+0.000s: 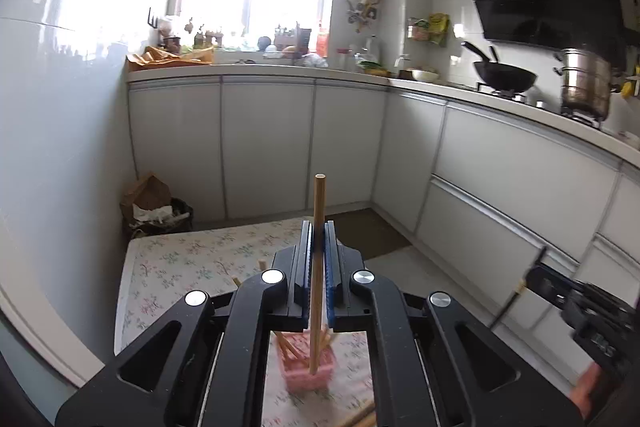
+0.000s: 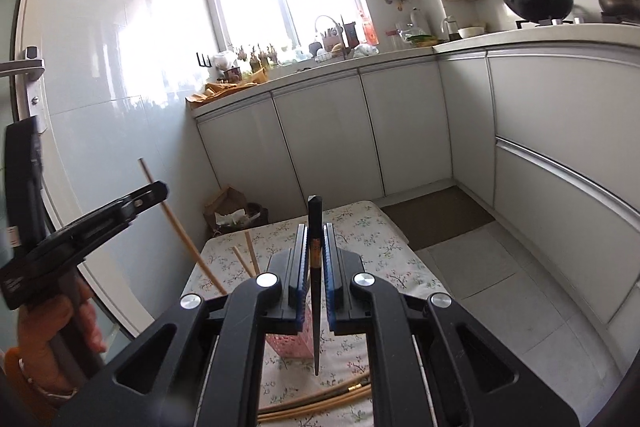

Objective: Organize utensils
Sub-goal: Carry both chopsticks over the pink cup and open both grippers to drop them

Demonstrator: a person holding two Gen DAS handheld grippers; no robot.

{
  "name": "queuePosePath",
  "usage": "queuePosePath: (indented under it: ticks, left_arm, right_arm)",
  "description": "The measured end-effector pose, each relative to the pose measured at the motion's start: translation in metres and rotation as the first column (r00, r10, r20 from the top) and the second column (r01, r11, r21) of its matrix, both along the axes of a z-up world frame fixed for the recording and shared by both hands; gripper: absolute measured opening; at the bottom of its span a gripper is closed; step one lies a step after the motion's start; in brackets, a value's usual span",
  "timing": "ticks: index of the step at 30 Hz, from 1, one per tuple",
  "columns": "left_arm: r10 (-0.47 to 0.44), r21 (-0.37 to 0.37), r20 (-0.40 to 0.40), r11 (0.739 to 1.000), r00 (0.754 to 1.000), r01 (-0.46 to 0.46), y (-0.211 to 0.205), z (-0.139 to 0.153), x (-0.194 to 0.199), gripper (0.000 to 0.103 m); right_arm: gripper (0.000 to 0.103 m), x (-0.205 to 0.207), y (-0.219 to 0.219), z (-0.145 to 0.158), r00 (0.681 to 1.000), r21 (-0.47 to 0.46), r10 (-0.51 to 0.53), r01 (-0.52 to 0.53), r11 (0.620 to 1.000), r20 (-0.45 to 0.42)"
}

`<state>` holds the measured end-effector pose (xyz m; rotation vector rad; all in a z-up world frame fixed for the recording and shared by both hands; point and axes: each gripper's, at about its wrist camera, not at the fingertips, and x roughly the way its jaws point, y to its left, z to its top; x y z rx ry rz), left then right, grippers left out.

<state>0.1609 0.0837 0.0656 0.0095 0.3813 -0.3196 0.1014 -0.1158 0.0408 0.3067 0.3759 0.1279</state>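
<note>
Nearest the lens in the left wrist view, the left gripper [image 1: 318, 251] has its jaws pinched narrow on a pale wooden chopstick [image 1: 319, 211], held upright, its lower end reaching down into the pink slotted holder [image 1: 308, 375] that stands on the floral-cloth desk [image 1: 192, 259]. Other wooden chopsticks [image 1: 286, 347] already lean inside that holder. In the right wrist view the same gripper comes in from the left edge with its chopstick slanting down toward the holder.

To the right, the right gripper [image 2: 316, 251] has its jaws closed on a dark chopstick [image 2: 315, 307], upright, tip pointing down just beside the pink holder [image 2: 290, 345] and above the cloth; whether the tip touches the desk I cannot tell. A few more pale chopsticks [image 2: 320, 403] lie flat on the desk at the near edge.

The step in hand looks like dropping sticks into the holder, one per hand. Next, the left jaws would need only to part so the stick settles among the others; the dark one must first shift leftward over the holder's mouth before release, kept upright so it clears the rim.
</note>
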Motion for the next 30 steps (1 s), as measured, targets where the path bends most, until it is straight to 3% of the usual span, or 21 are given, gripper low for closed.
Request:
queuePosePath:
  ticks: [6, 10, 12, 17, 24, 28, 30]
  left_arm:
    - [0.03, 0.034, -0.031, 0.999, 0.999, -0.029, -0.003, -0.039, 0.033, 0.005]
    - [0.051, -0.011, -0.086, 0.999, 0.995, -0.052, 0.01, -0.069, 0.033, 0.012]
    - [0.08, -0.05, -0.052, 0.995, 0.995, -0.082, 0.02, -0.066, 0.022, 0.024]
    - [0.157, -0.144, 0.047, 0.978, 0.987, -0.149, 0.048, -0.043, -0.012, 0.038]
    - [0.238, -0.185, 0.079, 0.958, 0.968, -0.22, 0.073, -0.034, -0.027, 0.043]
    - [0.253, -0.191, 0.075, 0.953, 0.965, -0.235, 0.084, -0.034, -0.026, 0.047]
    - [0.264, -0.189, 0.07, 0.95, 0.962, -0.247, 0.088, -0.036, -0.025, 0.051]
  right_arm:
    - [0.007, 0.024, 0.01, -0.013, 1.0, 0.016, 0.012, -0.012, 1.0, -0.014]
    - [0.007, 0.037, 0.018, -0.018, 1.0, 0.026, 0.025, -0.024, 0.999, -0.011]
    - [0.007, 0.044, 0.024, -0.017, 1.0, 0.028, 0.028, -0.028, 0.999, 0.004]
    - [0.007, 0.072, 0.042, -0.017, 0.999, 0.046, 0.029, -0.03, 0.998, 0.02]
    - [0.007, 0.107, 0.07, -0.033, 0.999, 0.035, 0.035, -0.036, 0.999, 0.042]
    - [0.009, 0.126, 0.084, -0.051, 0.999, 0.031, 0.052, -0.052, 0.998, 0.011]
    - [0.016, 0.128, 0.091, -0.058, 0.998, 0.017, 0.058, -0.058, 0.998, 0.0]
